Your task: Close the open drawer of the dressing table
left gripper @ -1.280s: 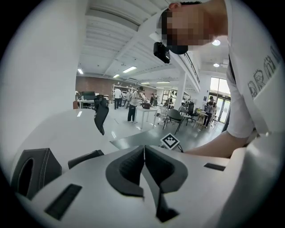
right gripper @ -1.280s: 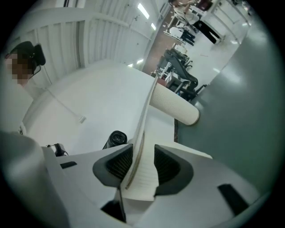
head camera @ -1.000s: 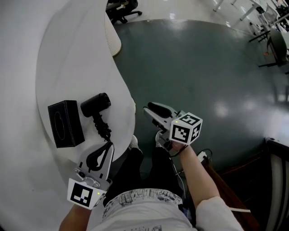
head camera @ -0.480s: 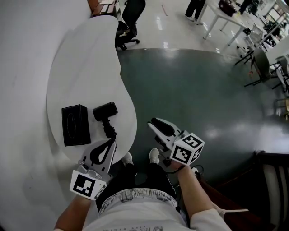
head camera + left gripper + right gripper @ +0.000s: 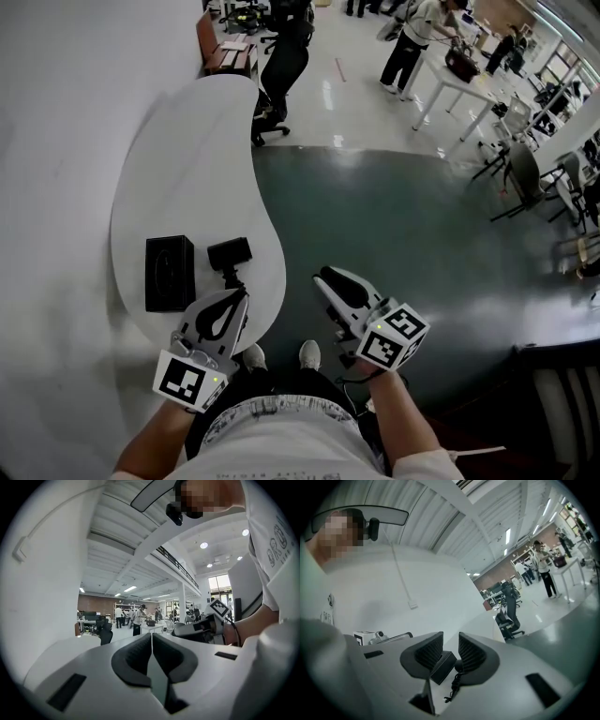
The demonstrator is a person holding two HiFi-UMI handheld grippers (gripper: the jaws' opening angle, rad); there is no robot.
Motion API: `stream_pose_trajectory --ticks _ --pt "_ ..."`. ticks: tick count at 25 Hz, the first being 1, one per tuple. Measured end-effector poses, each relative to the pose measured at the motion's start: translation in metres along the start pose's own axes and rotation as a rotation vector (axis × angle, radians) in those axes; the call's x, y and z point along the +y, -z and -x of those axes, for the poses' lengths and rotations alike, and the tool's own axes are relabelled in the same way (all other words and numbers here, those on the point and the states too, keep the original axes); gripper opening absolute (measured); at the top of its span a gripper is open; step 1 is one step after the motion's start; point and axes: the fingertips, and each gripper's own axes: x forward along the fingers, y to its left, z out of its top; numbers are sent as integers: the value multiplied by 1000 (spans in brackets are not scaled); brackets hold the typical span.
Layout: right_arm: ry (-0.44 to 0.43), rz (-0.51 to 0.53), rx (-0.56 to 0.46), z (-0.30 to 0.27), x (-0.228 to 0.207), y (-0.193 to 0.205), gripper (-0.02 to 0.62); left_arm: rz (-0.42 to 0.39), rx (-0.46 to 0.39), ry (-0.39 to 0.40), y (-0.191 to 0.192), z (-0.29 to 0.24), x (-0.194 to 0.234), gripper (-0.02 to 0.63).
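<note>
The white, curved dressing table point(image 5: 187, 141) stands along the wall at the left; no drawer of it shows in any view. On its top lie a black box point(image 5: 170, 273) and a black hair dryer point(image 5: 230, 255). My left gripper point(image 5: 230, 300) hovers over the table's near edge, beside the dryer's cord, and its pads meet point(image 5: 151, 637) with nothing between them. My right gripper point(image 5: 328, 279) hangs over the dark floor, right of the table. Its jaws point(image 5: 450, 639) have just been closing but stand apart and empty; the box point(image 5: 443, 666) shows far beyond the gap.
The dark green floor point(image 5: 394, 225) spreads right of the table. An office chair point(image 5: 272, 117) sits at the table's far end, with people and desks point(image 5: 441, 56) beyond. My shoes point(image 5: 309, 354) are below the grippers. Dark furniture point(image 5: 562, 394) stands at bottom right.
Both grippers have risen, the right one more. The head view has tipped up, so the table looks smaller and more of the far room shows.
</note>
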Motion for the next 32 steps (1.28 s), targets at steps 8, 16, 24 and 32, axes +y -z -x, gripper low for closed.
stream_pose_trajectory --ticks 8,16,24,32 --pt "-24 62 -27 0 38 -23 101 -31 -54 -13 -30 9 7 23" --pt "-42 97 -50 -2 59 -41 87 -42 -82 -28 -43 13 17 23" --pt "-52 132 -52 -12 71 -49 51 -31 -99 -55 -45 14 31 23" --pt "-79 128 -55 -23 76 -55 26 -20 -96 -83 -43 13 41 23"
